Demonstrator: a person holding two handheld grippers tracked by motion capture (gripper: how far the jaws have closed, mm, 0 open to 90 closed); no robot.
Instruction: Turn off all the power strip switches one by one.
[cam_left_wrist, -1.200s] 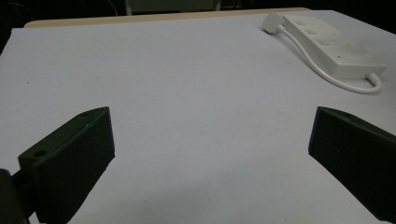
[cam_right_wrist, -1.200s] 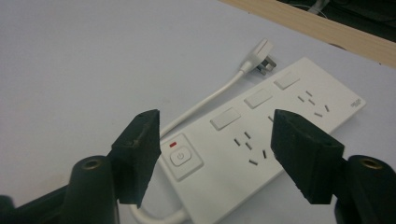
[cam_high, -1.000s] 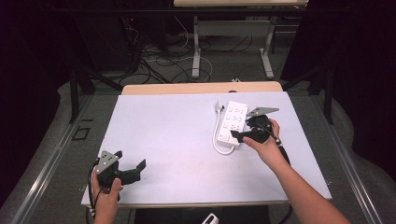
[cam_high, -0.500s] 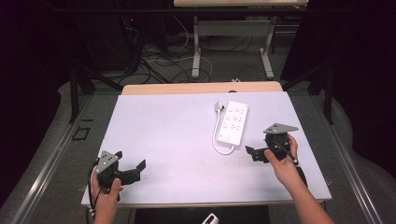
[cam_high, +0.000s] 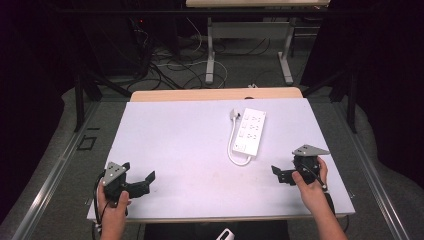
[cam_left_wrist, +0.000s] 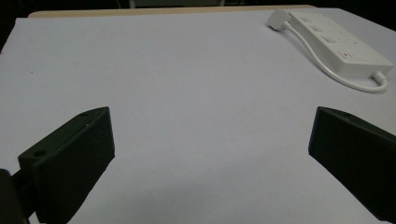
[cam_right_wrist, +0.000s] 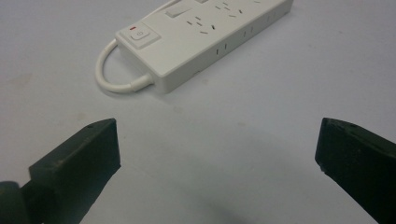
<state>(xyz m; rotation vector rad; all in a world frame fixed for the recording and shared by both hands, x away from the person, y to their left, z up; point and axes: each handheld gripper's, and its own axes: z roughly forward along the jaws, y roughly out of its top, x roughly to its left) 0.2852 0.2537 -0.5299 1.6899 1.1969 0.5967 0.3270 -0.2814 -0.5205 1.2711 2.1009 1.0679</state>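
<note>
A white power strip (cam_high: 251, 131) lies flat on the white table (cam_high: 180, 140), right of the middle, with its plug (cam_high: 235, 115) beside its far end and its cord looped round the near end. My right gripper (cam_high: 279, 175) is open near the front right, a short way from the strip's near end, with nothing between its jaws. The right gripper view has the strip (cam_right_wrist: 205, 32) and its red-marked switch (cam_right_wrist: 139, 33) just ahead of the open gripper (cam_right_wrist: 217, 163). My left gripper (cam_high: 144, 182) stands open at the front left, empty. Its view has the strip (cam_left_wrist: 341, 42) far off beyond the open gripper (cam_left_wrist: 210, 163).
A strip of wooden tabletop (cam_high: 215, 94) runs along the far edge of the white surface. Beyond it the floor holds loose cables (cam_high: 170, 60) and the legs of another table (cam_high: 210, 55). Dark curtains close in both sides.
My right gripper has drawn back from the power strip toward the front right of the table, open. The strip has stayed where it lay. The left gripper has not moved.
</note>
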